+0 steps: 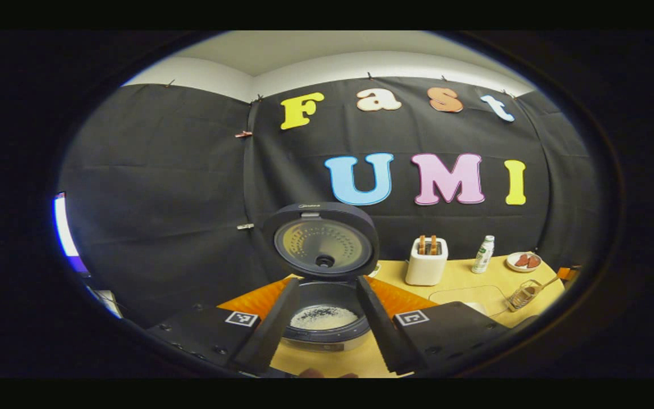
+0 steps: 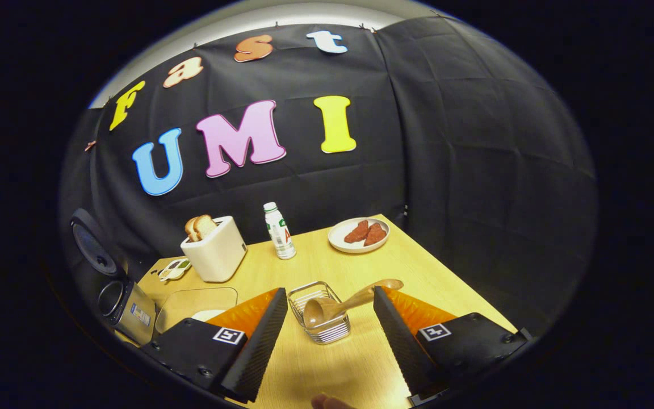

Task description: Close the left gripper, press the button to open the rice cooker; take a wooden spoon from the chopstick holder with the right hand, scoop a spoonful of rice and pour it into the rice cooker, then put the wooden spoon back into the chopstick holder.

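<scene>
One rice cooker (image 1: pixel 323 318) lid-up, one wooden spoon (image 2: pixel 344 304) in chopstick holder (image 2: pixel 321 326); wooden table (image 2: pixel 361 261). Left gripper (image 1: pixel 323 332) and right gripper (image 2: pixel 330 335) both were spread, empty.

The left gripper view looks closely into the open rice cooker (image 1: pixel 323 318). The right gripper view faces the chopstick holder (image 2: pixel 320 312) nearby. Both share the toaster (image 1: pixel 427 261) and surface (image 2: pixel 361 267).
</scene>
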Demonstrator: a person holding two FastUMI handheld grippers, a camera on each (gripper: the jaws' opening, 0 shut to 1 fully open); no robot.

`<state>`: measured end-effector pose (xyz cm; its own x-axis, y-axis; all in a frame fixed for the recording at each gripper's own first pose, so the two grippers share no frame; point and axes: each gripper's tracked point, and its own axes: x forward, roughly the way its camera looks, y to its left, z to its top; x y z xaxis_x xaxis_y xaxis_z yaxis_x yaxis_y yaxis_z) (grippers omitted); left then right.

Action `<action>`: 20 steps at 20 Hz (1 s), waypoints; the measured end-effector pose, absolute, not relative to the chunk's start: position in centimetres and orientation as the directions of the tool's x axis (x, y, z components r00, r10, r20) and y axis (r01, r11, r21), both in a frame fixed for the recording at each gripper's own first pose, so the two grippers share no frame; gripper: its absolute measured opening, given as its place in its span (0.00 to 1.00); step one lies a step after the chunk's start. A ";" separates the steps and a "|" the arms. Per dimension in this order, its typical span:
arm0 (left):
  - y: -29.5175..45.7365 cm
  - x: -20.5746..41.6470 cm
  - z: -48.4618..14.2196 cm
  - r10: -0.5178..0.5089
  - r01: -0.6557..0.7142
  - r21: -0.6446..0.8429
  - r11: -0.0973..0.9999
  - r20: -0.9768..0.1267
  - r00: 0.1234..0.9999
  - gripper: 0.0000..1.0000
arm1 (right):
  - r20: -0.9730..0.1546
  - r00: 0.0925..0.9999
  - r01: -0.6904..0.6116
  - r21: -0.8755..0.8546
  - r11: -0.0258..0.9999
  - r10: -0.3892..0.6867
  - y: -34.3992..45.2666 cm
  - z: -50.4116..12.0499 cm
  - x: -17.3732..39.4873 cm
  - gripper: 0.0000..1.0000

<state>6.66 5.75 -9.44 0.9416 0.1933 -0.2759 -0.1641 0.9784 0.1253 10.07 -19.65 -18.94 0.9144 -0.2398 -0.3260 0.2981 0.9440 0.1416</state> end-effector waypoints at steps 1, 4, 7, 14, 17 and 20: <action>5.3 6.6 -9.6 0.189 -0.160 0.123 0.979 -0.284 0.940 0.73 | -0.335 0.908 0.312 0.146 0.939 -0.250 -20.3 -19.6 10.5 0.93; 4.3 6.0 -10.6 0.191 -0.165 0.108 0.980 -0.317 0.929 0.73 | -0.374 0.889 0.344 0.166 0.924 -0.263 -21.6 -21.6 11.2 0.93; 4.2 5.5 -11.1 0.213 -0.191 0.098 0.977 -0.326 0.921 0.73 | -0.412 0.873 0.367 0.196 0.909 -0.263 -23.0 -23.5 12.2 0.93; 3.8 4.4 -12.5 0.238 -0.207 0.121 0.971 -0.366 0.900 0.73 | -0.427 0.874 0.350 0.228 0.908 -0.230 -23.6 -25.3 15.3 0.93; 3.3 4.3 -12.5 0.232 -0.206 0.109 0.972 -0.369 0.900 0.74 | -0.430 0.872 0.345 0.201 0.917 -0.234 -23.5 -25.3 16.1 0.89; 2.9 4.3 -12.7 0.223 -0.198 0.104 0.975 -0.366 0.904 0.73 | -0.434 0.868 0.349 0.184 0.919 -0.243 -23.4 -25.2 16.3 0.55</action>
